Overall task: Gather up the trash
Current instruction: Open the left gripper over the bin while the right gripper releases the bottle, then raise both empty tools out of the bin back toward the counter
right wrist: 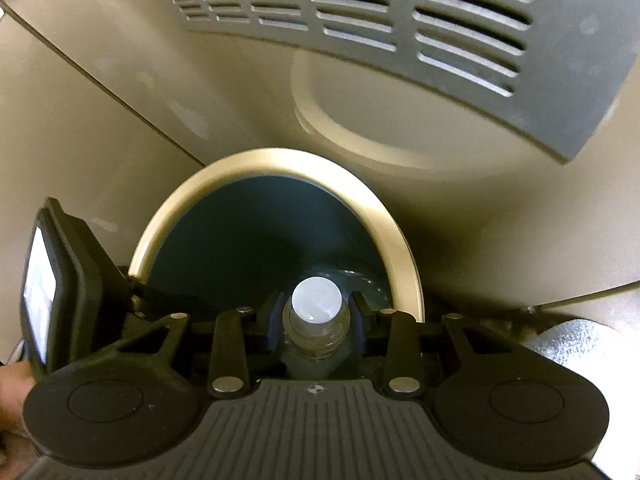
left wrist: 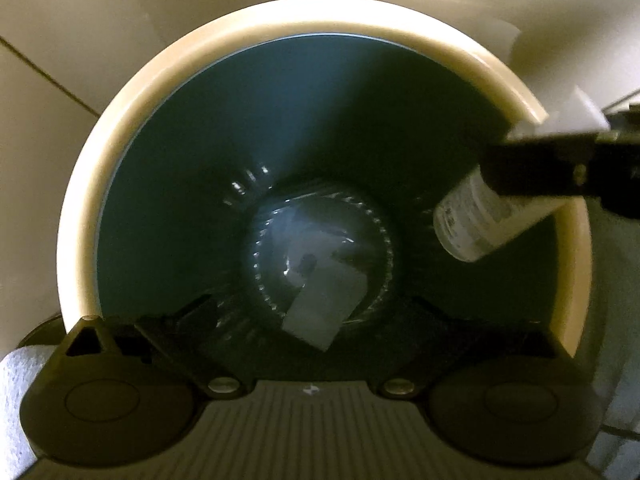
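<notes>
While I looked straight down, the bin [left wrist: 280, 24] filled the left-wrist frame, its cream rim ringing a dark blue inside. At its bottom, in the lower centre, lay a clear plastic container [left wrist: 320, 264] with a pale slip in it. My left fingers [left wrist: 312, 320] stood wide apart, empty. At right my right fingers [right wrist: 316, 312] gripped a bottle [left wrist: 472, 216] over the rim; a grey vented panel [right wrist: 400, 20] stood beyond.
</notes>
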Available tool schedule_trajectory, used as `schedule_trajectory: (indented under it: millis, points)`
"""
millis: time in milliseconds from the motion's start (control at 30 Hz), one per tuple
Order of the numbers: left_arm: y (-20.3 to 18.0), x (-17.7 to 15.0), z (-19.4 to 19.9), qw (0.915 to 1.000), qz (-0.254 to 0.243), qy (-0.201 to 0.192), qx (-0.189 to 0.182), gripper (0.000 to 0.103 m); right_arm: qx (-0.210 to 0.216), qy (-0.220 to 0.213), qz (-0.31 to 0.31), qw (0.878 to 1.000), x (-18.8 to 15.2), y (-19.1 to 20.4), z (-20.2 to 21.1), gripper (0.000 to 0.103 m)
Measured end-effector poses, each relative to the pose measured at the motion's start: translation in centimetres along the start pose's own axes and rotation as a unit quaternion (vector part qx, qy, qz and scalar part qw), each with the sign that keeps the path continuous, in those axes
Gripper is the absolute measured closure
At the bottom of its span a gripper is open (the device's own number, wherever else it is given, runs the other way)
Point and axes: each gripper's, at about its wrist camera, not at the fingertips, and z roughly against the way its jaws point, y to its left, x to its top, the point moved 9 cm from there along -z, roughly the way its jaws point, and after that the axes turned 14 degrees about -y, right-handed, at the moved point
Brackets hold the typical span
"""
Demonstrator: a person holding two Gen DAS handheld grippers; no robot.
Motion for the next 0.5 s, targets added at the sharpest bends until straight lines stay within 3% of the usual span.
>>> schedule_trajectory:
  millis: [133, 267, 367, 433, 500]
  points:
    - [1.7, -0.7, -1.1, 0.9995, 0.008, 0.011, 0.029, 0.000, -0.006, 0.047, 0.019, 0.999, -1.5, 0.6, -2.5, 0.066]
    - [3.1, -2.1, -1.6, 0.9960, 0.018, 0.048, 0.072, 0.001, 0.002, 0.086, 0.030, 0.996, -3.1, 1.7, -4.9, 0.065]
    - [3.3, -2.2, -0.1, 0.9966, 0.038, 0.046, 0.057, 0.001, 0.023, 0.077, 0.019, 0.997, -2.9, 2.5, -5.7, 0.062]
    - [3.4, -2.4, 0.9, 0.9973, 0.033, 0.035, 0.054, 0.001, 0.021, 0.068, 0.007, 0.997, -2.6, 2.3, -5.5, 0.054]
    - [3.4, -2.6, 1.7, 0.9970, 0.024, 0.026, 0.068, 0.001, 0.013, 0.058, -0.001, 0.998, -2.1, 1.6, -4.5, 0.050]
